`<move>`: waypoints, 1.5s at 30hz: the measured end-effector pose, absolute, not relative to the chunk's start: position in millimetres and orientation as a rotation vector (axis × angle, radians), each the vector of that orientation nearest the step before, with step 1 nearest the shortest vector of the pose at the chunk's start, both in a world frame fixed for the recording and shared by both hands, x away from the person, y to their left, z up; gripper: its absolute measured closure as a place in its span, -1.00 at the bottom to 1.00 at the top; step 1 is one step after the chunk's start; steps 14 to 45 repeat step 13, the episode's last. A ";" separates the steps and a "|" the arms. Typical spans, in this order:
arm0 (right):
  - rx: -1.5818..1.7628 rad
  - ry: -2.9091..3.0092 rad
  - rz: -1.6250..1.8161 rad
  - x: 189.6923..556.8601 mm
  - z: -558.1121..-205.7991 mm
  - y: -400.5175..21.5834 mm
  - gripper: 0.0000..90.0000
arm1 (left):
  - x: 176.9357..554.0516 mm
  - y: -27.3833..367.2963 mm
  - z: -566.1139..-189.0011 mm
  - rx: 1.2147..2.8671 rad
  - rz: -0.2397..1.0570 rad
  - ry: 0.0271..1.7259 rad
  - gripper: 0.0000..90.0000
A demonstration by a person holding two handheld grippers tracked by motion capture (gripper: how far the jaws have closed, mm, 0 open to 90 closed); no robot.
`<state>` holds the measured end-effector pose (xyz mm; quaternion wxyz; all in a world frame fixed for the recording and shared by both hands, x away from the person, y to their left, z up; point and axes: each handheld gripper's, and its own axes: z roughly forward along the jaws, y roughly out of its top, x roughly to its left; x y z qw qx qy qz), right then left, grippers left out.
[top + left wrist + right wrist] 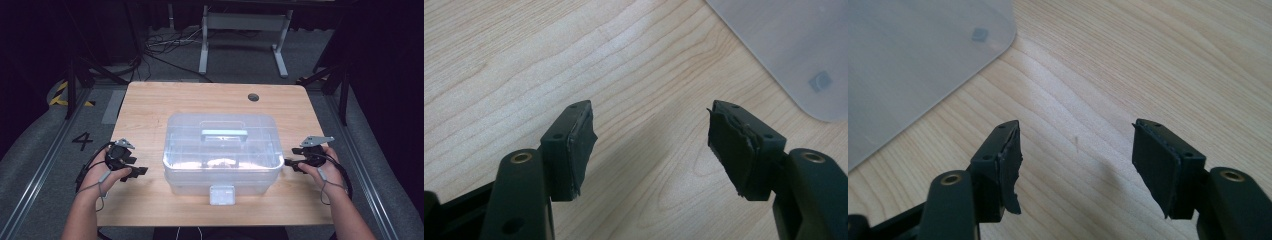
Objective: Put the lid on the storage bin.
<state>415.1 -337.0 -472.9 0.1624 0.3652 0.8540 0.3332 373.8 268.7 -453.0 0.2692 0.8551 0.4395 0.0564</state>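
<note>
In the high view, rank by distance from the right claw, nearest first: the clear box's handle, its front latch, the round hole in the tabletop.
From the right claw:
1. Front latch, box's near side.
2. Handle, centre of the lid; close to the latch, hard to separate.
3. Round hole, far edge.

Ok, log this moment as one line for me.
left gripper: open, empty, left of box | right gripper: open, empty, at box's right side | clear plastic box: lid on, centred on table

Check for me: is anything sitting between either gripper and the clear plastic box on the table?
Nothing visible. The left gripper and right gripper flank the clear lidded plastic storage box, each with open, empty jaws. Only bare light wooden table lies between each gripper and the box's near side.
</note>
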 end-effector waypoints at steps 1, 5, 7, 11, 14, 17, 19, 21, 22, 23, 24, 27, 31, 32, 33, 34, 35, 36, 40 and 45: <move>1.045 2.433 0.952 415.1 -473.8 -336.8 -0.19 | 373.8 268.7 -453.0 2.306 0.153 1.184 -0.21; 1.075 2.433 0.937 416.0 -478.3 -335.7 -0.19 | 374.2 268.9 -452.8 2.312 0.157 1.176 -0.21; 1.081 2.425 0.936 416.2 -478.6 -335.9 -0.20 | 374.1 268.7 -452.6 2.307 0.160 1.179 -0.21; 1.095 2.402 0.945 416.3 -477.9 -337.8 -0.20 | 375.2 266.6 -452.5 2.296 0.179 1.194 -0.22; 1.103 2.391 0.948 416.5 -477.9 -338.6 -0.21 | 376.1 266.3 -452.0 2.300 0.188 1.189 -0.24; 1.103 2.391 0.948 416.5 -477.9 -338.6 -0.21 | 376.1 266.3 -452.0 2.300 0.188 1.189 -0.24; 1.103 2.391 0.948 416.5 -477.9 -338.6 -0.21 | 376.1 266.3 -452.0 2.300 0.188 1.189 -0.24; 1.103 2.391 0.948 416.5 -477.9 -338.6 -0.21 | 376.1 266.3 -452.0 2.300 0.188 1.189 -0.24; 1.103 2.391 0.948 416.5 -477.9 -338.6 -0.21 | 376.1 266.3 -452.0 2.300 0.188 1.189 -0.24; 1.103 2.391 0.948 416.5 -477.9 -338.6 -0.21 | 376.1 266.3 -452.0 2.300 0.188 1.189 -0.24; 1.103 2.391 0.948 416.5 -477.9 -338.6 -0.21 | 376.1 266.3 -452.0 2.300 0.188 1.189 -0.24; 1.103 2.391 0.948 416.5 -477.9 -338.6 -0.21 | 376.1 266.3 -452.0 2.300 0.188 1.189 -0.24; 1.103 2.391 0.948 416.5 -477.9 -338.6 -0.21 | 376.1 266.3 -452.0 2.300 0.188 1.189 -0.24; 1.103 2.391 0.948 416.5 -477.9 -338.6 -0.21 | 376.1 266.3 -452.0 2.300 0.188 1.189 -0.24; 1.103 2.391 0.948 416.5 -477.9 -338.6 -0.21 | 376.1 266.3 -452.0 2.300 0.188 1.189 -0.24; 1.103 2.391 0.948 416.5 -477.9 -338.6 -0.21 | 376.1 266.3 -452.0 2.300 0.188 1.189 -0.24; 1.103 2.391 0.948 416.5 -477.9 -338.6 -0.21 | 376.1 266.3 -452.0 2.300 0.188 1.189 -0.24; 1.103 2.391 0.948 416.5 -477.9 -338.6 -0.21 | 376.1 266.3 -452.0 2.300 0.188 1.189 -0.24; 1.103 2.391 0.948 416.5 -477.9 -338.6 -0.21 | 376.1 266.3 -452.0 2.300 0.188 1.189 -0.24; 1.103 2.391 0.948 416.5 -477.9 -338.6 -0.21 | 376.1 266.3 -452.0 2.300 0.188 1.189 -0.24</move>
